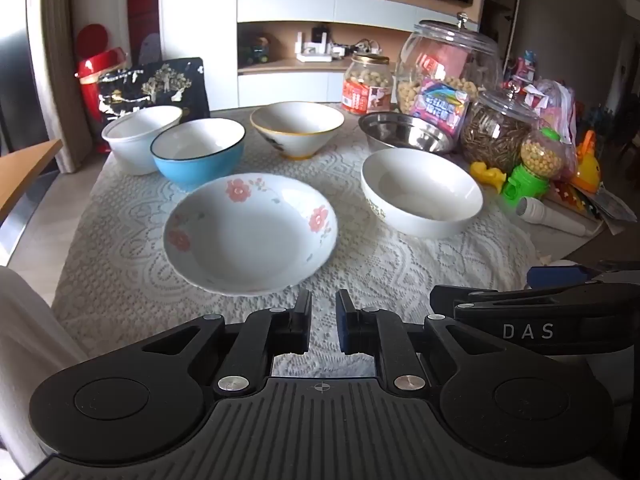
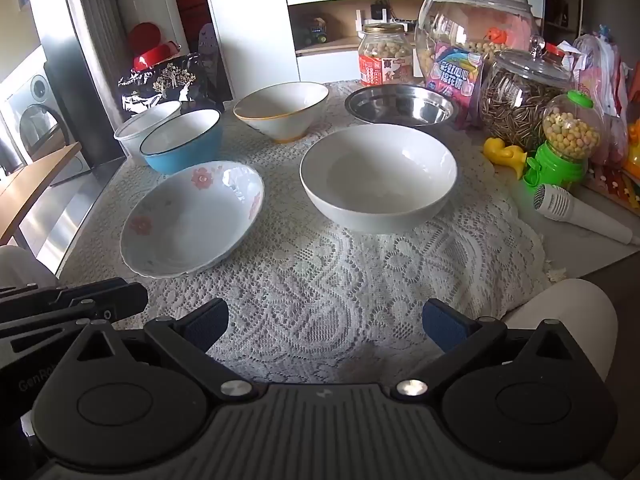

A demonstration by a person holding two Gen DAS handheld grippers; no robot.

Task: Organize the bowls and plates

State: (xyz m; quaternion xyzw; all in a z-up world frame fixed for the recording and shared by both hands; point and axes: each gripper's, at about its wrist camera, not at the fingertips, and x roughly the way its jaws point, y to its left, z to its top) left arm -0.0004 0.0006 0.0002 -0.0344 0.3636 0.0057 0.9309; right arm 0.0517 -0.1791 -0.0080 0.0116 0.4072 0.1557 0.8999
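Observation:
Several bowls stand apart on a lace cloth. A flowered shallow bowl (image 1: 250,234) (image 2: 192,218) is nearest, with a white bowl (image 1: 422,192) (image 2: 378,176) to its right. Behind are a plain white bowl (image 1: 140,136) (image 2: 146,124), a blue bowl (image 1: 198,152) (image 2: 182,140), a yellow-rimmed bowl (image 1: 298,128) (image 2: 282,110) and a steel bowl (image 1: 406,130) (image 2: 400,104). My left gripper (image 1: 323,312) is nearly shut and empty, just short of the flowered bowl. My right gripper (image 2: 326,322) is open and empty, in front of the white bowl.
Glass jars of snacks (image 2: 476,28), a seed jar (image 2: 520,96), a green candy dispenser (image 2: 564,148), a yellow duck toy (image 2: 504,154) and a white microphone (image 2: 576,212) crowd the table's right side. A black patterned box (image 1: 154,86) stands at the back left. The table edge runs along the left.

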